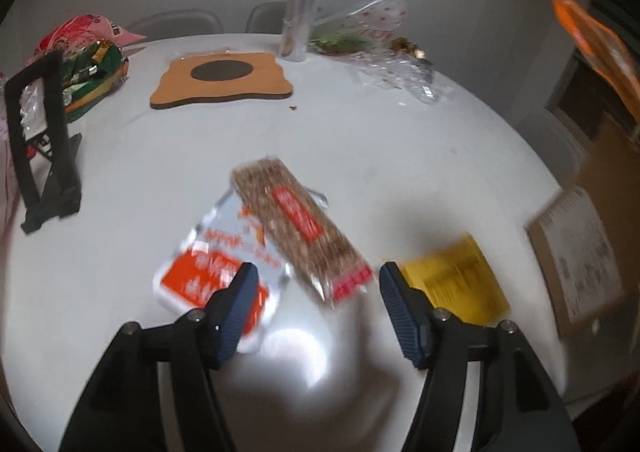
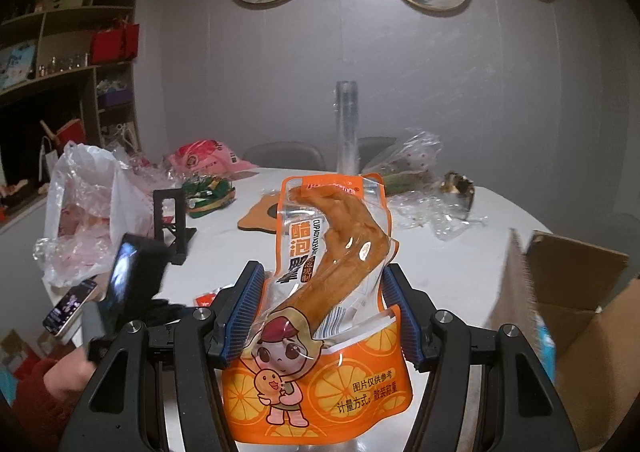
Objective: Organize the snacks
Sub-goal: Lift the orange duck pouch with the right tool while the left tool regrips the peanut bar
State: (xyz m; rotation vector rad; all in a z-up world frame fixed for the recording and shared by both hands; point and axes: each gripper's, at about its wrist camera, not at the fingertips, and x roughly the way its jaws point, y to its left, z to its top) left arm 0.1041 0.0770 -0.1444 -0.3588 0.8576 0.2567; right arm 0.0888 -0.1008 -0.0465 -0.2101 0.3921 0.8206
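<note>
Snacks: the orange plastic pouch with a brown duck wing inside [image 2: 332, 292] stands at centre frame, pinched between the right claw [image 2: 326, 316]; carrying it level to the open brown cardboard box [image 2: 568, 292] at the right edge looks wise. The left claw [image 1: 316, 304] hangs wide apart, holding nothing, above the white round tabletop [image 1: 360, 140]. Three packs lie below: one long brown cracker pack [image 1: 298, 226], one silver-and-orange packet [image 1: 208, 268], one yellow packet [image 1: 456, 276].

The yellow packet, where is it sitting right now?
In the left wrist view the yellow packet lies flat on the white table, just behind the open left gripper's right-side finger, between the brown cracker pack and a cardboard box.
</note>
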